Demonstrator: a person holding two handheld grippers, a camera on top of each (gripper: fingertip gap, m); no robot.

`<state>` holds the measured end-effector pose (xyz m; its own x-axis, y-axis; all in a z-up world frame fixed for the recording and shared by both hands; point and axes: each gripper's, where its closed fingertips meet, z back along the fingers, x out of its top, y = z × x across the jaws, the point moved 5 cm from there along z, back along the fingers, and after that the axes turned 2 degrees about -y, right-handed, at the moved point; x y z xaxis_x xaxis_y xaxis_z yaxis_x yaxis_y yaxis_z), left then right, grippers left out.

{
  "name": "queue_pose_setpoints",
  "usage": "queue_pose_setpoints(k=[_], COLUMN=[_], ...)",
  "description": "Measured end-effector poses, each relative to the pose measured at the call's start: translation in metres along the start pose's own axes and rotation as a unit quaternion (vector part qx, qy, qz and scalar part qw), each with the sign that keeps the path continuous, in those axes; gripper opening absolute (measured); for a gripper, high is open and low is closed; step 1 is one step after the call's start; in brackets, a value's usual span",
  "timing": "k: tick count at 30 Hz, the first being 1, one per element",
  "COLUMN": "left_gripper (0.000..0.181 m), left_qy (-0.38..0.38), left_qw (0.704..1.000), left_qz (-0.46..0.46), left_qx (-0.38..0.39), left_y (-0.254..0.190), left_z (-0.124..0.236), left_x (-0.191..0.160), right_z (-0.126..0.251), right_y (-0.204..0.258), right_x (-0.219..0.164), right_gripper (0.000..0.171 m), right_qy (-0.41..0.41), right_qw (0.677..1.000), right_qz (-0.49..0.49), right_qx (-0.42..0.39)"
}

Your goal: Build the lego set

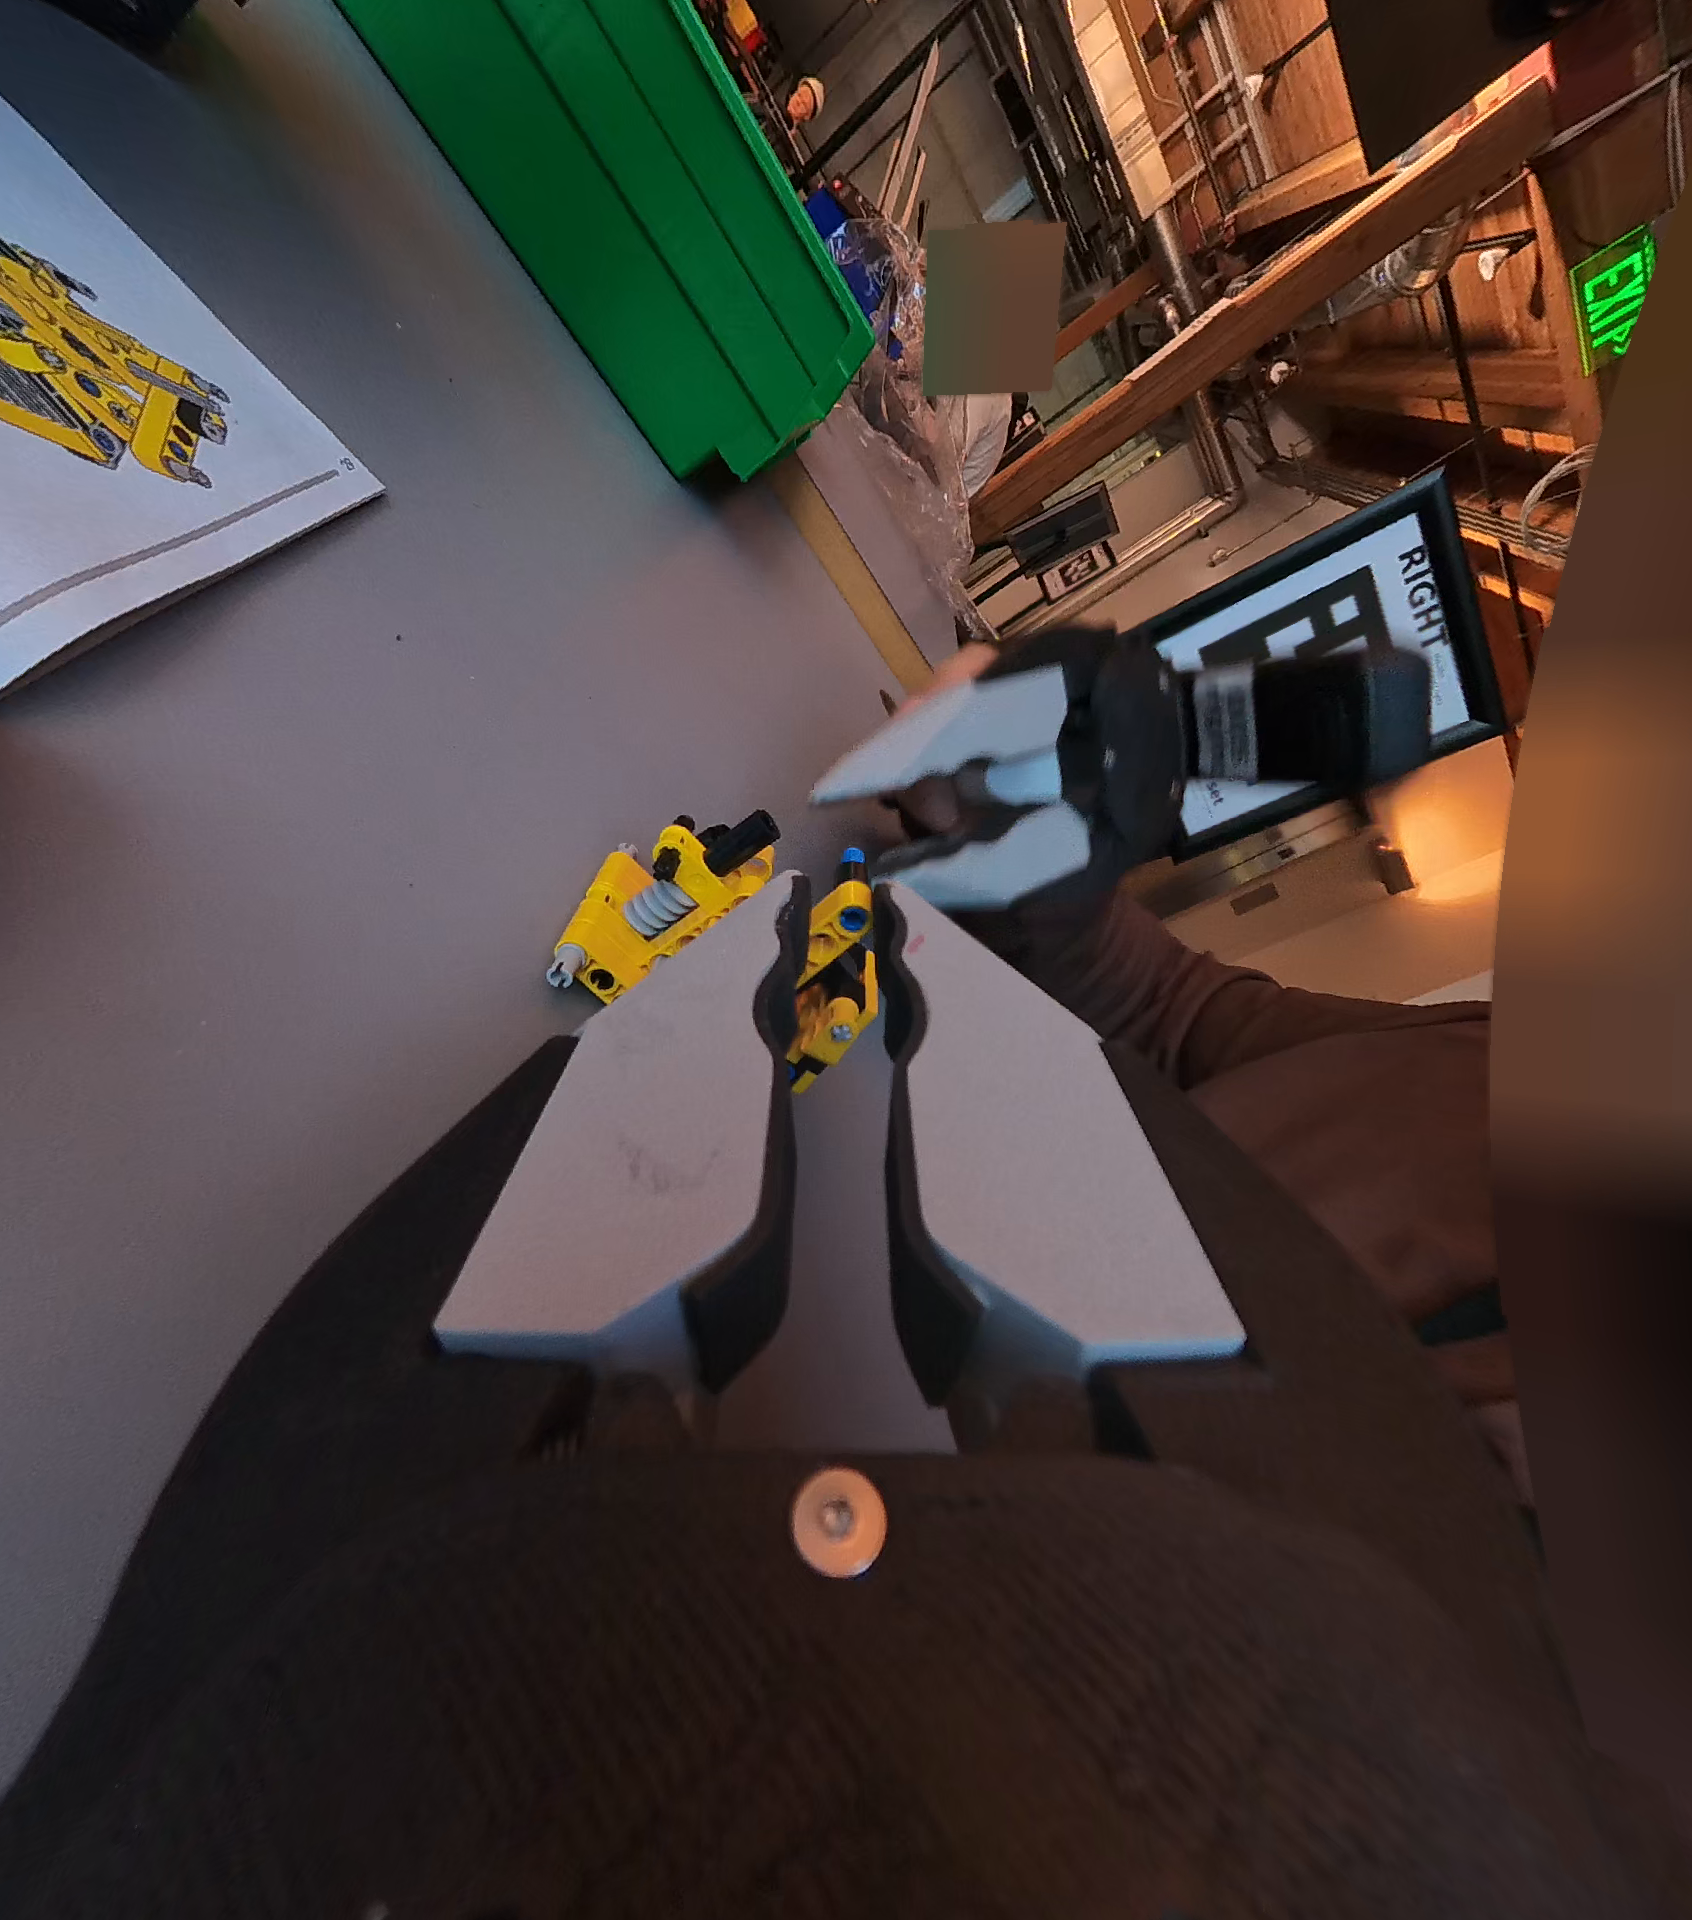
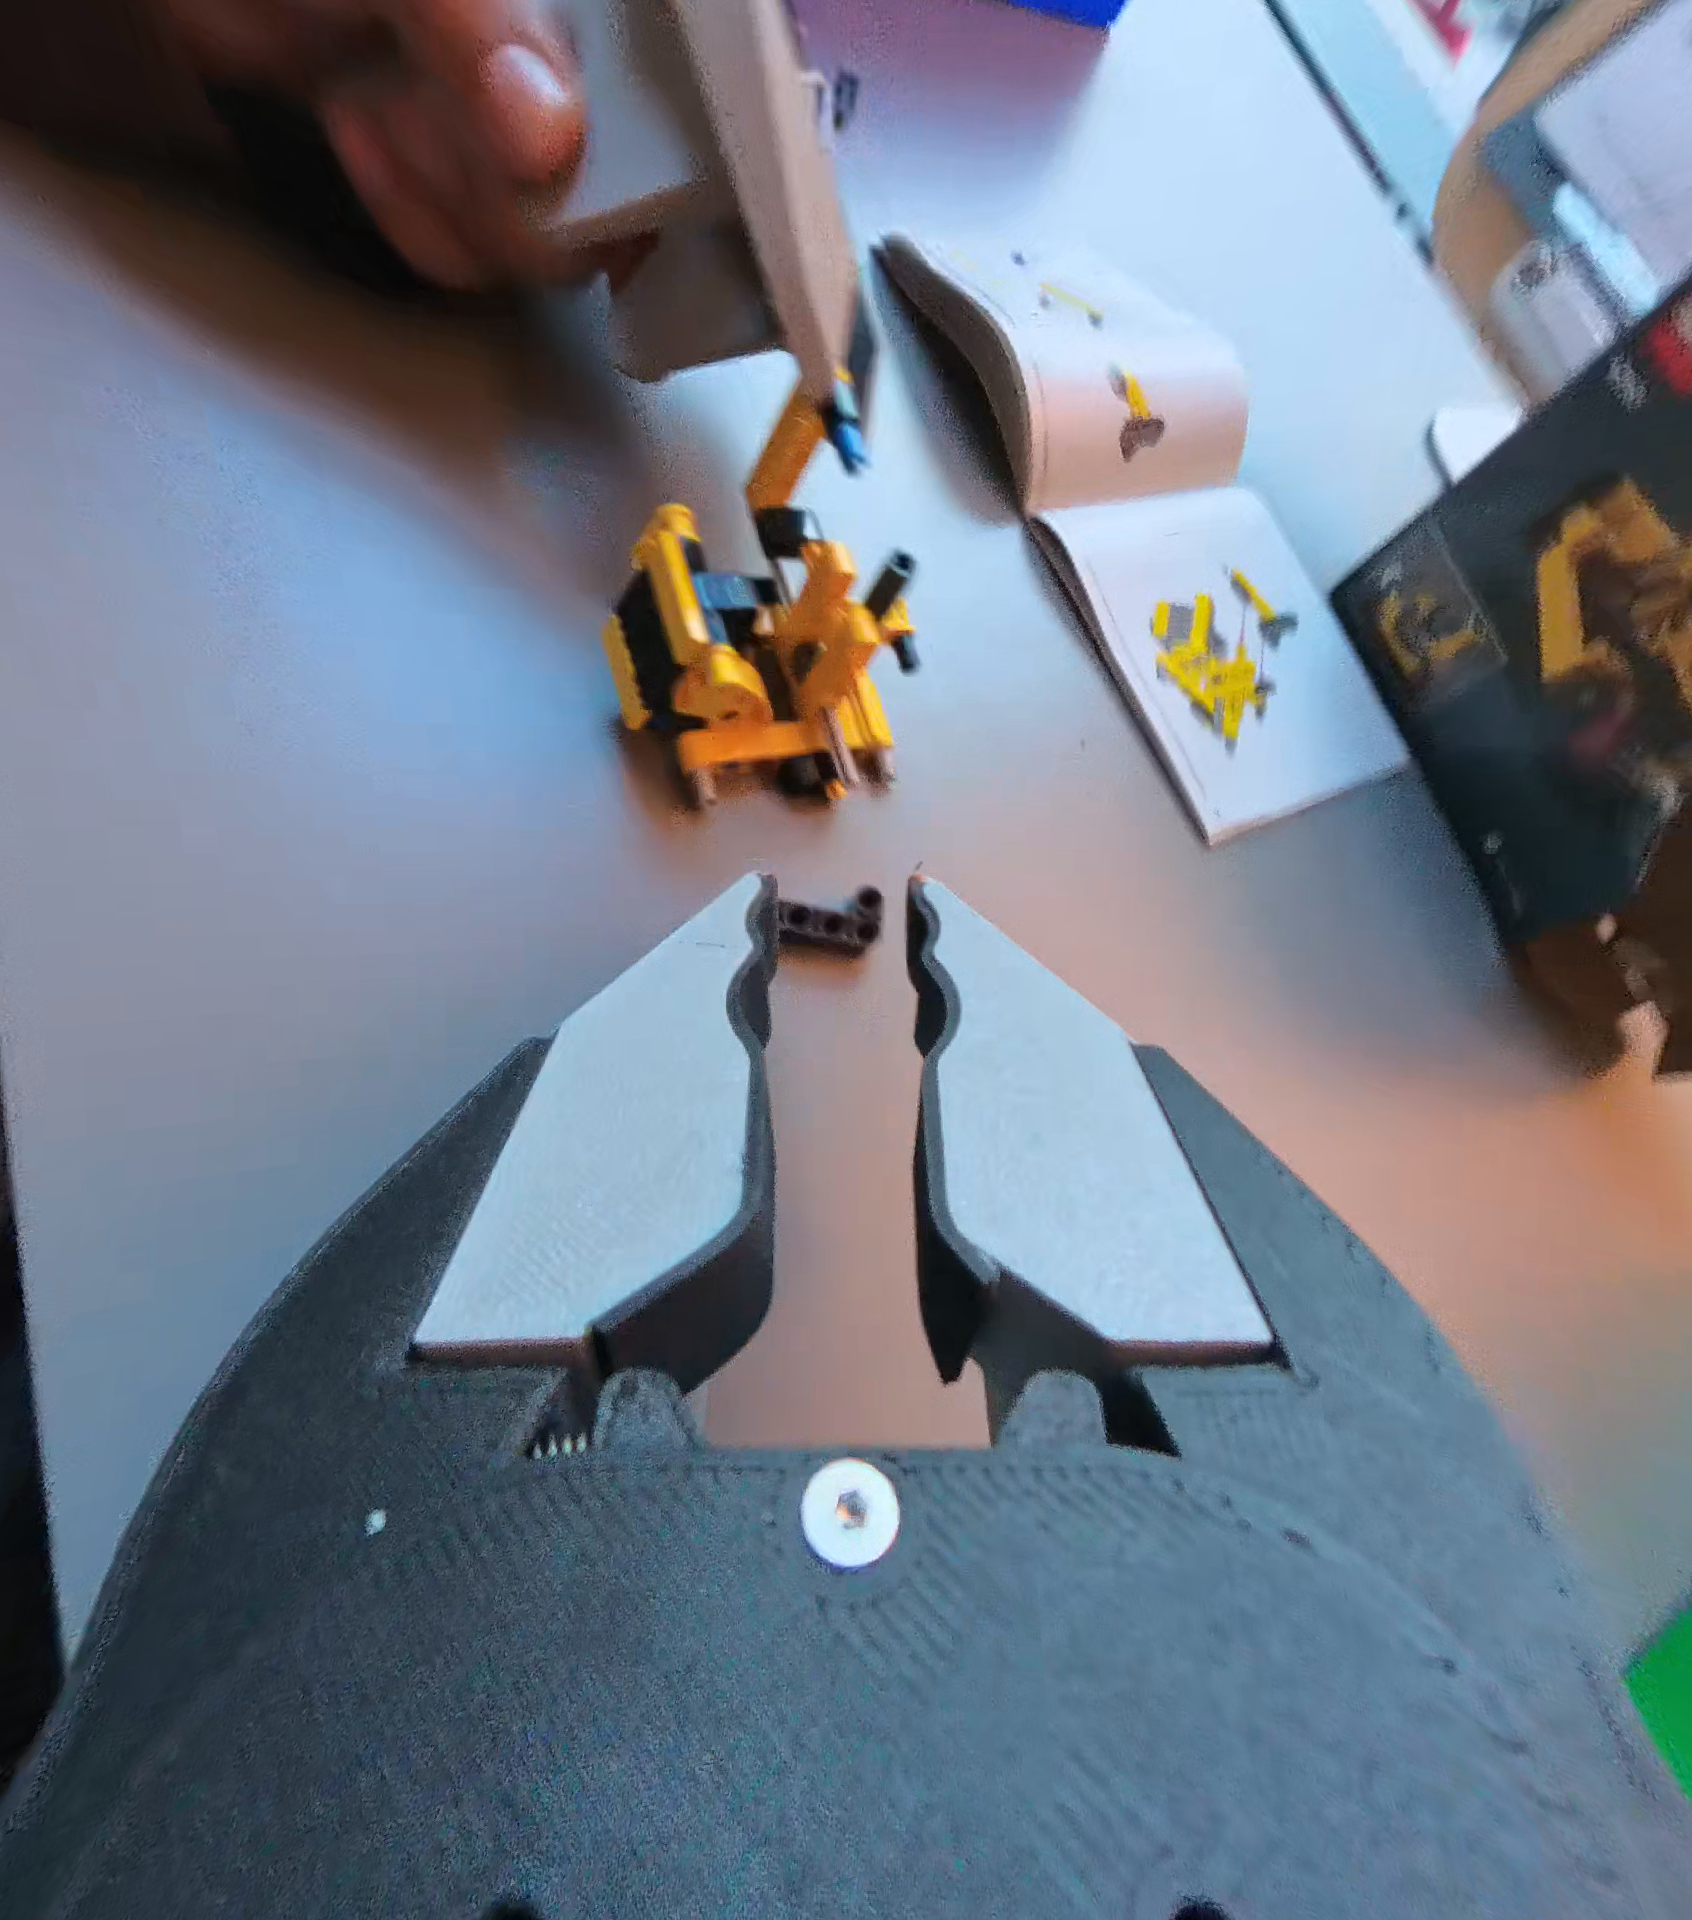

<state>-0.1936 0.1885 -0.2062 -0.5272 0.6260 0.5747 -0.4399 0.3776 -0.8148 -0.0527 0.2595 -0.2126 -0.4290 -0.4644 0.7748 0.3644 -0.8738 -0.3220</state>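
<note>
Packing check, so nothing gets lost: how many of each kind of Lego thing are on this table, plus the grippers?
Yellow Lego sections: 2, the body and the arm gripped by the left gripper
Loose black Lego piece: 1
Instruction booklet: 1
Lego box: 1
Grippers: 2, counting the open right gripper
Total: 7

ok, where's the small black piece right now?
Right wrist view: small black piece lies on the table between the open right claw tips, just short of the yellow model.
</note>
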Motion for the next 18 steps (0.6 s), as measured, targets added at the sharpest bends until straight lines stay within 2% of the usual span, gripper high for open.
queue_pose_setpoints(k=[4, 7, 9, 18], left_gripper=[0.009, 0.009, 0.009, 0.009], left_qy=[0.002, 0.001, -0.001, -0.001], left_qw=[1.000, 1.000, 1.000, 1.000], left_qz=[-0.002, -0.002, 0.000, 0.000], left_qx=[0.000, 0.000, 0.000, 0.000], left_y=[0.000, 0.000, 0.000, 0.000], left_z=[0.000, 0.000, 0.000, 0.000], left_x=[-0.001, -0.001, 0.000, 0.000], right_z=[0.008, -0.001, -0.009, -0.024], right_y=[-0.029, -0.026, -0.026, -0.021], right_x=[-0.019, -0.020, -0.020, -0.011], right_gripper=[0.024, 0.022, 0.020, 0.019], right_qy=[0.020, 0.009, 0.023, 0.153], right_qw=[0.992, 0.976, 0.968, 0.966], right_qz=[-0.122, -0.205, -0.236, -0.201], right_qx=[0.024, 0.077, 0.085, 0.057])
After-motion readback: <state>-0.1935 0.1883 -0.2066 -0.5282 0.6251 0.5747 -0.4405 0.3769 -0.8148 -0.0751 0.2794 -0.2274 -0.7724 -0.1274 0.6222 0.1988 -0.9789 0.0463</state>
